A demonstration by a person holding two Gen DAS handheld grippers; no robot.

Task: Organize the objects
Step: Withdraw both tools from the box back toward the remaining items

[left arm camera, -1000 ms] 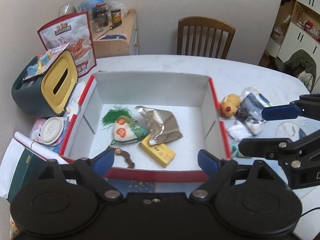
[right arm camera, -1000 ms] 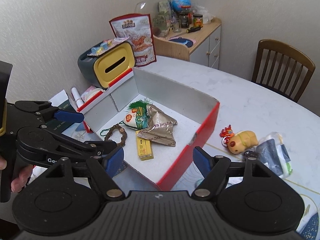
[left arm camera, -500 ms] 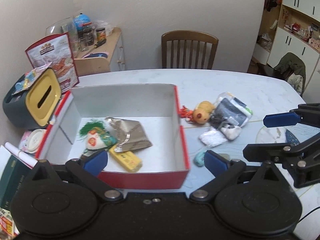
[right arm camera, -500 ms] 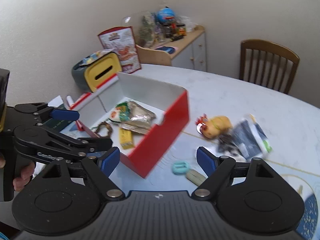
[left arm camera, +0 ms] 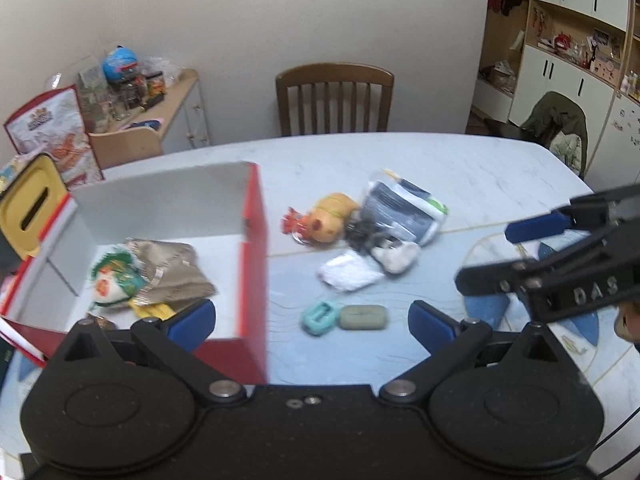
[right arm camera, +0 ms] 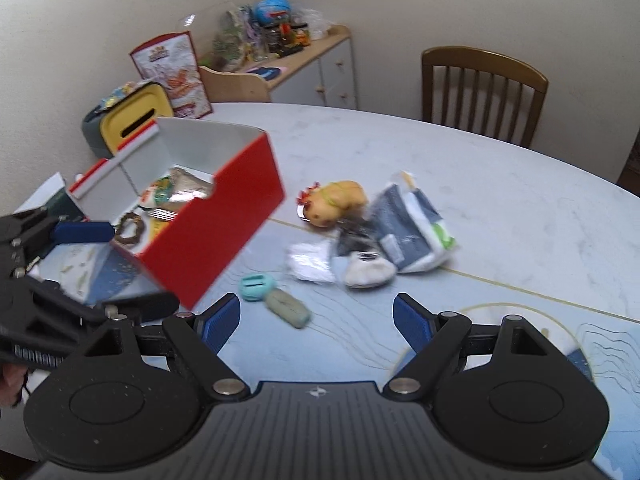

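Note:
A red box (left arm camera: 254, 248) (right arm camera: 218, 216) with white inside stands at the table's left, holding a crumpled foil bag (left arm camera: 172, 268), a green-tasselled pouch (left arm camera: 114, 280) and a bead bracelet (right arm camera: 130, 226). To its right lie a yellow plush toy (left arm camera: 332, 218) (right arm camera: 334, 202), a grey-white packet (left arm camera: 404, 210) (right arm camera: 408, 220), a white sachet (left arm camera: 350, 274), a teal clip (left arm camera: 320, 316) (right arm camera: 256, 286) and a grey-green bar (left arm camera: 364, 317) (right arm camera: 288, 308). My left gripper (left arm camera: 312, 322) is open, above the clip and bar. My right gripper (right arm camera: 316, 320) is open too, holding nothing.
A yellow-lidded tissue bin (right arm camera: 128, 120) and a snack bag (right arm camera: 172, 72) stand behind the box. A wooden chair (left arm camera: 334, 100) is at the table's far side, a cluttered cabinet (right arm camera: 280, 64) by the wall. A book (right arm camera: 52, 200) lies left of the box.
Both views have swung right, away from the box toward the loose objects on the table. Both grippers stay open and hold nothing.

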